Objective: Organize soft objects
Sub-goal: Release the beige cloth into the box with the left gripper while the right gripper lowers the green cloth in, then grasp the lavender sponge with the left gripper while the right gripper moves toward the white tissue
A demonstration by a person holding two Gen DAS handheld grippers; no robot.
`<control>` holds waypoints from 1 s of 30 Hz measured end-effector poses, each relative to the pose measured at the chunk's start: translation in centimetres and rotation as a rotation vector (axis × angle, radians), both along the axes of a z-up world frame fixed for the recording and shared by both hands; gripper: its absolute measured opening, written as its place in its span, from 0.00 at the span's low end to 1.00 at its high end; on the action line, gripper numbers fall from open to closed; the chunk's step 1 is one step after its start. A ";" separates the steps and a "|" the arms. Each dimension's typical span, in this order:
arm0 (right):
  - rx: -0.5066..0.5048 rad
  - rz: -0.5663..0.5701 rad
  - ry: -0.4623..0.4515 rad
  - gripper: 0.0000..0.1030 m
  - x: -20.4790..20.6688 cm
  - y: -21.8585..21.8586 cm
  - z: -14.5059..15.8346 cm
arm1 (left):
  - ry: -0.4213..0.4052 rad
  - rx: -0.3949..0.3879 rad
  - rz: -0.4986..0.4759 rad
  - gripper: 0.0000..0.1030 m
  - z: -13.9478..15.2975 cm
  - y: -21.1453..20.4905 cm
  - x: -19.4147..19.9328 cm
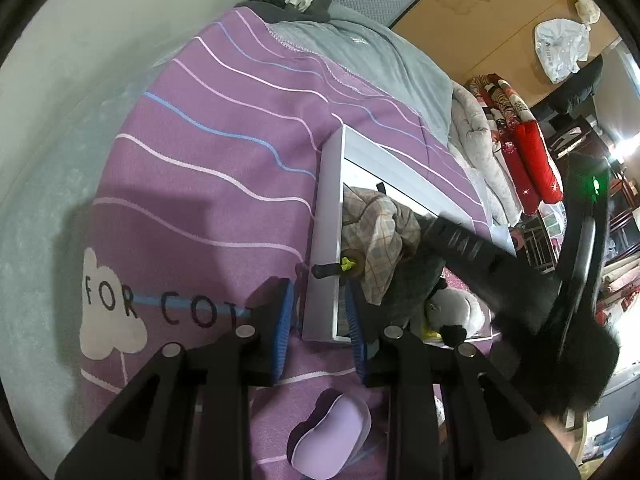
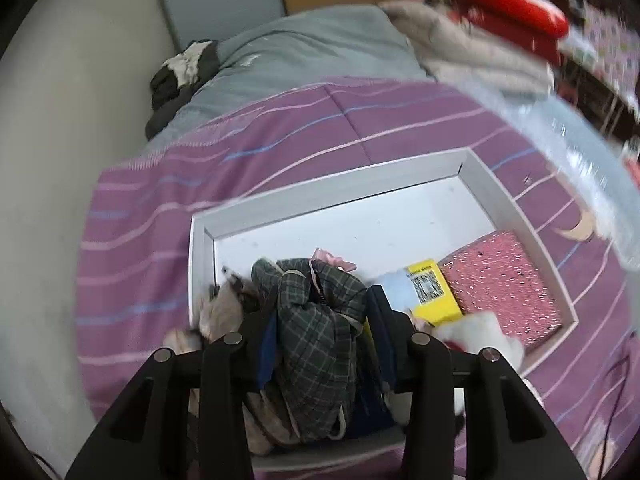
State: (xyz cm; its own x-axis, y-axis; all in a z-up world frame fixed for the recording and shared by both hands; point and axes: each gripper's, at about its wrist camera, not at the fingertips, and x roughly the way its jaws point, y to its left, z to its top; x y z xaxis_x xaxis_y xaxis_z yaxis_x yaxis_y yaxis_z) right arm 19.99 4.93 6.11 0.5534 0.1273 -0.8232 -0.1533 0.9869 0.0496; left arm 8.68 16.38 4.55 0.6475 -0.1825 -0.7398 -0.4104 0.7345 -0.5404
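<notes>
On the purple bedspread [image 2: 132,240] sits a white box [image 2: 200,236], and both tongs work at its near left corner. The right gripper [image 2: 320,320] is clenched on a dark plaid cloth [image 2: 316,320], bunched between its blue pads, hanging over the box's near end. Below and left of it lies a beige cloth [image 2: 220,312], draped at the box wall. A yellow box [image 2: 434,292], a pink speckled box [image 2: 508,280] and a white plush [image 2: 480,332] fill the box's right side; the far half is bare.

The left gripper [image 1: 320,320] straddles the box's near wall [image 1: 320,280], one pad outside and one inside. Whether the pads press the wall I cannot tell. From the left view the right gripper [image 1: 420,232] comes in from the right above the cloths [image 1: 380,236].

The plaid cloth's long axis runs roughly along the right gripper's fingers, toward the camera. My judgement: it should go down into free space, which lies forward, toward the bare far half, and the right hand alone can do it.
</notes>
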 end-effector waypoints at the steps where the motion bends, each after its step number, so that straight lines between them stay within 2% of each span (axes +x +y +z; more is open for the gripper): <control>1: -0.032 0.009 -0.013 0.40 -0.8 0.3 0.0 | 0.002 -0.001 0.000 0.27 0.0 0.0 0.0; 6: -0.009 0.023 0.017 0.40 -1.6 -0.4 0.7 | 0.021 -0.016 -0.006 0.27 -0.3 0.5 -0.5; 12: 0.107 -0.005 0.158 0.41 1.4 -2.1 -1.3 | 0.043 -0.034 -0.030 0.27 -0.4 0.1 -1.5; 17: 0.254 0.027 0.223 0.44 2.1 -3.9 -0.6 | 0.039 -0.019 -0.058 0.27 0.2 -0.9 -2.1; 23: 0.311 0.090 0.169 0.44 0.6 -5.1 2.0 | 0.042 0.001 -0.088 0.27 0.8 -1.8 -2.8; 28: 0.316 0.153 0.136 0.44 -1.0 -5.9 4.2 | 0.034 0.026 -0.126 0.27 1.6 -2.8 -3.5; 30: 0.313 0.174 0.124 0.51 -1.6 -6.5 4.8 | 0.039 0.046 -0.140 0.27 1.8 -3.4 -3.7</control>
State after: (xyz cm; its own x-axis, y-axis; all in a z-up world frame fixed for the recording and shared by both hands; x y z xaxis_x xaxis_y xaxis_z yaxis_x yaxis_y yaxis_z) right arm 18.40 -1.54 10.92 0.3994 0.4671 -0.7889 -0.2913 0.8805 0.3739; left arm 4.95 13.02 6.32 0.5883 -0.2347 -0.7739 -0.3221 0.8098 -0.4904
